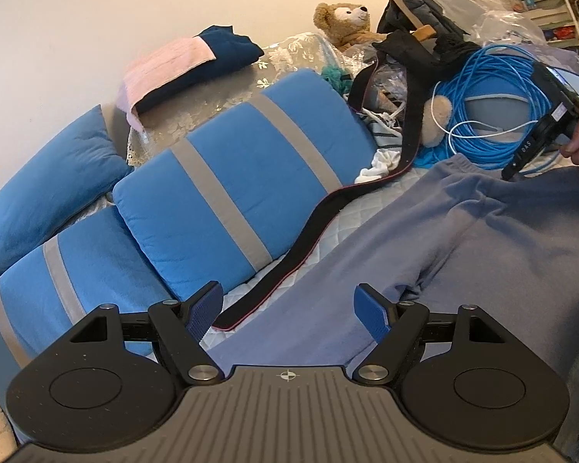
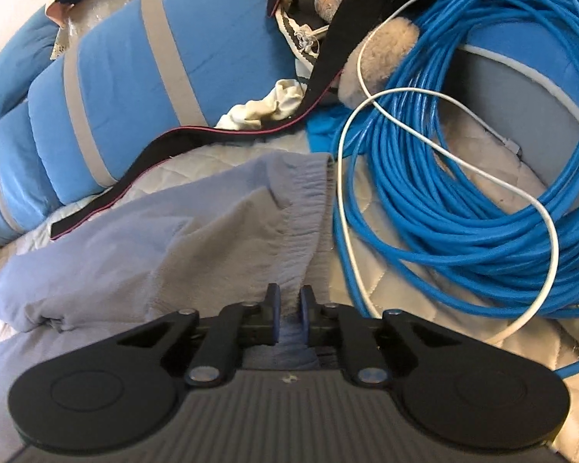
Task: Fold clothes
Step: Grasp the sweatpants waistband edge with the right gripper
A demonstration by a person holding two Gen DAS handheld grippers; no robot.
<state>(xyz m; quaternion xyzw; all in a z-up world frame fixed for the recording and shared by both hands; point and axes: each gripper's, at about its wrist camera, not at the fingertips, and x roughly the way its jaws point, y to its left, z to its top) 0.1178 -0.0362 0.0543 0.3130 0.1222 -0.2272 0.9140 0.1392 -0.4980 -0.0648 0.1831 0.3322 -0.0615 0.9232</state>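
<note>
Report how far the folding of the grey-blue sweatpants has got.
Done: nothing yet; the grey-blue sweatpants lie spread and rumpled on the quilted bed cover, no fold made. In hand: the right gripper has its jaws closed on the fabric by the waistband. The left gripper hangs open above the other end, gripping nothing. Left: the left grasp and every fold.

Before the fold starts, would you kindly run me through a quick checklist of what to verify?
1. Right gripper shut on the sweatpants waistband: ok.
2. Left gripper holding cloth: not ok, open above the sweatpants.
3. White cable clear of the waistband: not ok, its loop runs right beside it.
4. Blue cable coil off the sweatpants: ok, beside them.
5. Black strap off the sweatpants: cannot tell, its end lies at their edge.
</note>
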